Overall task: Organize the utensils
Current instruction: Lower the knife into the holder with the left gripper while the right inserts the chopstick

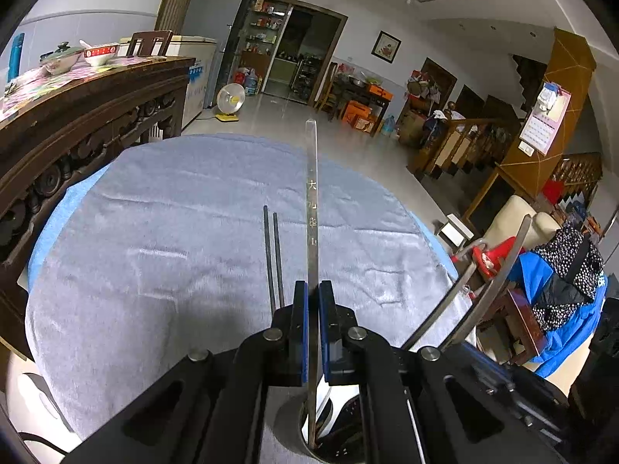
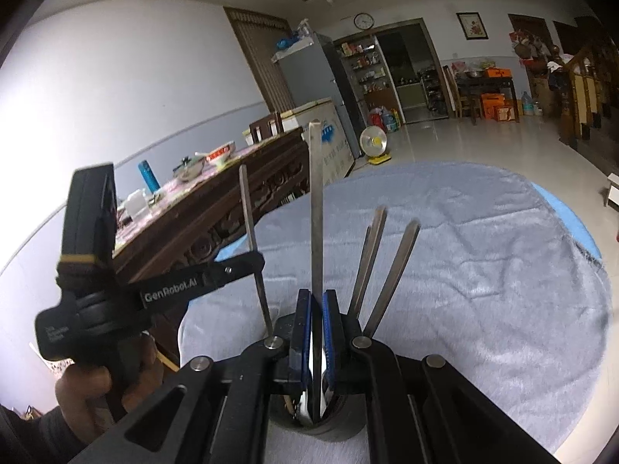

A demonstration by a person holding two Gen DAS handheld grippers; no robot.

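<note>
Steel on steel: both grippers clamp flat metal handles above a dark utensil holder (image 2: 317, 421) on the towel-covered table (image 1: 174, 232).

The left gripper (image 1: 313, 294) has its jaws closed tight on an engraved steel handle (image 1: 312, 208) whose lower end stands in the holder; the right gripper (image 2: 317, 301) is likewise pinched shut on a plain steel handle (image 2: 317, 208) rising from the same holder. Other handles (image 2: 387, 274) lean just beside it, and black chopsticks (image 1: 274, 251) lie on the towel beyond the holder. Thin, rigid and likely slick, such handles probably twist unless gripped across the flat faces, low near the holder.
</note>
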